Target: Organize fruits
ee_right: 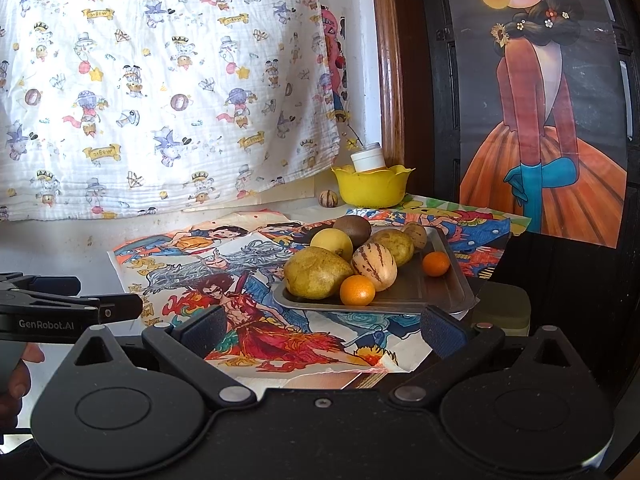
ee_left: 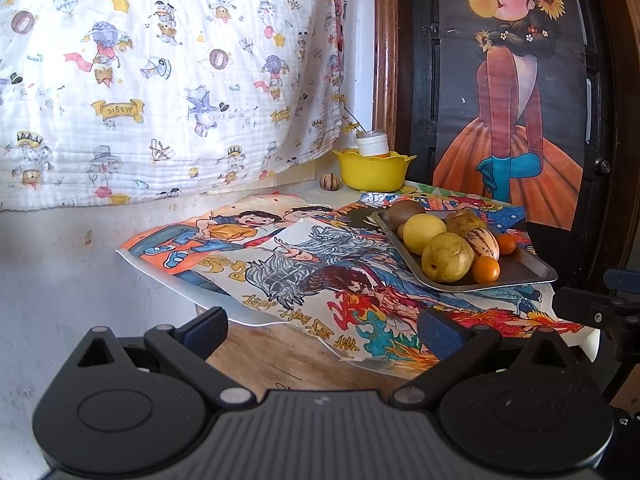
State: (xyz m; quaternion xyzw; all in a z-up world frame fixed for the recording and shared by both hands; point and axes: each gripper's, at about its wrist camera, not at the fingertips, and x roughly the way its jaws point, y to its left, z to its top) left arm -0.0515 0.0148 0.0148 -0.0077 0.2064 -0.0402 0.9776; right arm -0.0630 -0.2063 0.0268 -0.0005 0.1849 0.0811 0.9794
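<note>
Both grippers (ee_left: 322, 330) (ee_right: 324, 330) gape empty — tray (ee_right: 444, 292) holds two oranges (ee_right: 357, 290), two pears (ee_right: 316, 272).

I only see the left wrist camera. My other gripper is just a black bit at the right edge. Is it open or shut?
Observer: Open. The right gripper has its blue-padded fingers spread wide, with nothing between them.
Child: What is past the near right corner of the flat grey metal tray?
Observer: A low olive-green box sits just beyond that corner, lower than the tray.
Child: Is there writing on the one I am looking through?
Observer: Yes. The left gripper has GenRobot.AI in white letters on its side.
</note>
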